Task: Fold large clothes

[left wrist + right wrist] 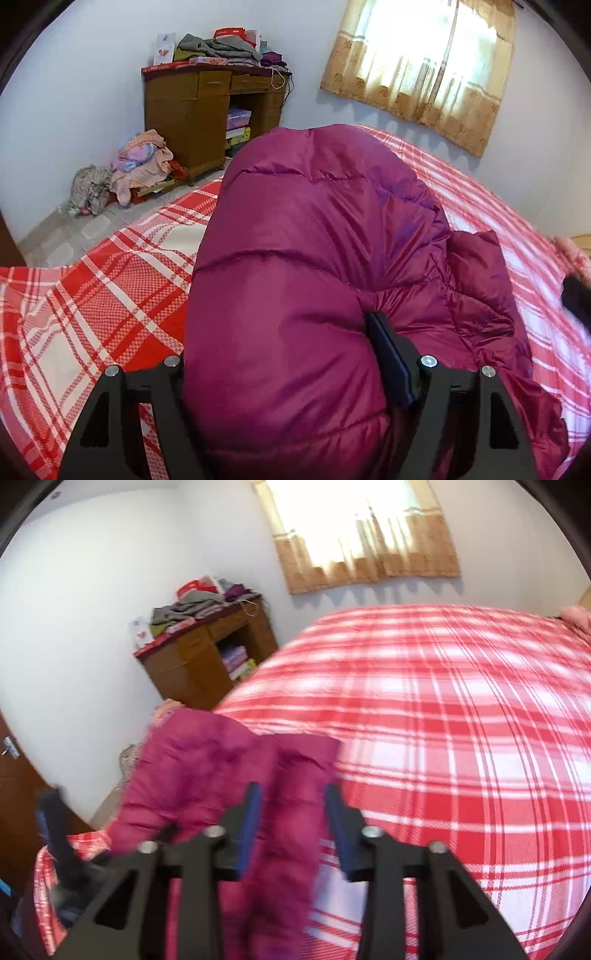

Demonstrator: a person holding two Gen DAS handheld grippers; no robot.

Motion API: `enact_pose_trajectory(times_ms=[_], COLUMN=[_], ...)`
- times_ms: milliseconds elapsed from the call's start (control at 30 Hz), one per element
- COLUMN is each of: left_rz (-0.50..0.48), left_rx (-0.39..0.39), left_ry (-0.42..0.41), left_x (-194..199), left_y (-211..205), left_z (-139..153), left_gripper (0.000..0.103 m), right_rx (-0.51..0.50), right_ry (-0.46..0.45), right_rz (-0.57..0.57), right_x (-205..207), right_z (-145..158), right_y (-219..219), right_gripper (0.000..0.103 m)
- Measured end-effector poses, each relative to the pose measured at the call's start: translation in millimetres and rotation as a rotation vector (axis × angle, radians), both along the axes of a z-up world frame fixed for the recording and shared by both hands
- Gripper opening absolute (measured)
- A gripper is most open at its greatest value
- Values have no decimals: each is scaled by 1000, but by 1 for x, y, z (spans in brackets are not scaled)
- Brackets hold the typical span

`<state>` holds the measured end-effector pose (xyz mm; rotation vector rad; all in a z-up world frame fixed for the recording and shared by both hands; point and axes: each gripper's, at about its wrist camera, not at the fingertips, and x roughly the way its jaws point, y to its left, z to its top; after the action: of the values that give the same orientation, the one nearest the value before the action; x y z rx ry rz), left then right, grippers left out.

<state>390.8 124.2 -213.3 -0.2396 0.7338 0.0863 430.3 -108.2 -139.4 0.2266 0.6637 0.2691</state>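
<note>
A puffy magenta down jacket (314,229) lies bunched on the red and white plaid bed cover (110,280). In the left wrist view its bulk fills my left gripper (280,332). The right finger (388,350) dents the fabric and the left finger is hidden behind the bulge. In the right wrist view the jacket (199,771) lies at the bed's near left corner. A blurred fold of it runs between the fingers of my right gripper (293,797). The fold touches the left pad (251,819), and a strip of bed cover shows beside the right pad.
The plaid cover (461,738) stretches away to the right. A wooden desk (192,110) piled with clothes stands against the far wall, with a heap of laundry (136,166) on the floor beside it. A curtained window (424,66) is behind the bed.
</note>
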Motion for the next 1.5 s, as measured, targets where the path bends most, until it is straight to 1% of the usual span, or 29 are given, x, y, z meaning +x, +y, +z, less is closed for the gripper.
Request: enact_pose_trajectory(times_ms=[67, 133, 167, 233, 300, 333, 367, 400, 467, 533, 700, 867, 933, 1000, 1033, 1067, 1100, 1133, 1167, 1200, 1233, 1267, 1367, 1400, 1500], left_rz=[0, -5, -8, -15, -24, -27, -30, -33, -28, -19, -12, -9, -13, -26, -38, -57, -67, -63, -53, -34, -23, -16, -33, -29, -17], left_rx=[29, 62, 73, 87, 90, 95, 103, 119, 153, 164, 112, 114, 109, 96, 82, 53, 32, 30, 39, 58, 71, 83, 155, 202, 287], left_ry=[8, 18, 20, 24, 26, 27, 29, 29, 27, 29, 66, 77, 82, 108, 122, 142, 144, 140, 133, 127, 127, 128, 118, 111, 86], left_x=[-1, -2, -3, -4, -2, -1, 1, 4, 8, 12, 27, 31, 28, 23, 19, 11, 1, -10, -20, -37, -48, -60, -98, -115, -149], left_y=[-3, -7, -8, -8, -7, -8, -9, -12, -17, -18, -10, -9, -9, -7, -5, 0, 4, 7, 8, 9, 9, 8, -2, -7, -14], left_z=[0, 1, 1, 0, -3, -3, -4, -5, -7, -8, -15, -15, -15, -11, -9, -3, 3, 10, 15, 22, 26, 29, 37, 38, 40], left_gripper=[77, 77, 77, 78, 79, 82, 83, 85, 87, 90, 95, 97, 97, 97, 97, 97, 97, 97, 97, 97, 97, 97, 97, 97, 97], right_rx=[-19, -24, -33, -49, -71, -75, -66, -49, -39, -48, -136, -164, -170, -159, -163, -165, -161, -155, -157, -181, -195, -206, -188, -179, -160], right_ry=[20, 30, 50, 125, 163, 174, 183, 184, 180, 181, 166, 153, 147, 153, 169, 192, 188, 151, 104, 56, 44, 36, 39, 42, 48], right_rz=[30, 29, 16, -18, -62, -77, -81, -84, -91, -99, -126, -139, -141, -149, -163, -173, -178, -187, -193, -201, -207, -216, -223, -227, -249], right_x=[3, 4, 9, 20, 25, 27, 27, 25, 23, 21, 19, 22, 20, 17, 13, 4, -5, -22, -40, -64, -77, -98, -142, -160, -198], right_z=[6, 0, -8, -36, -57, -67, -79, -86, -89, -88, -89, -89, -87, -85, -83, -79, -73, -64, -55, -45, -41, -37, -32, -30, -25], right_y=[23, 42, 46, 50, 44, 35, 30, 23, 16, 16, 30, 32, 31, 27, 24, 17, 11, 4, -1, -5, -7, -10, -15, -17, -20], right_gripper=[34, 34, 33, 25, 24, 24, 21, 21, 21, 21, 21, 21, 25, 38, 53, 64, 66, 66, 67, 69, 74, 78, 79, 79, 81])
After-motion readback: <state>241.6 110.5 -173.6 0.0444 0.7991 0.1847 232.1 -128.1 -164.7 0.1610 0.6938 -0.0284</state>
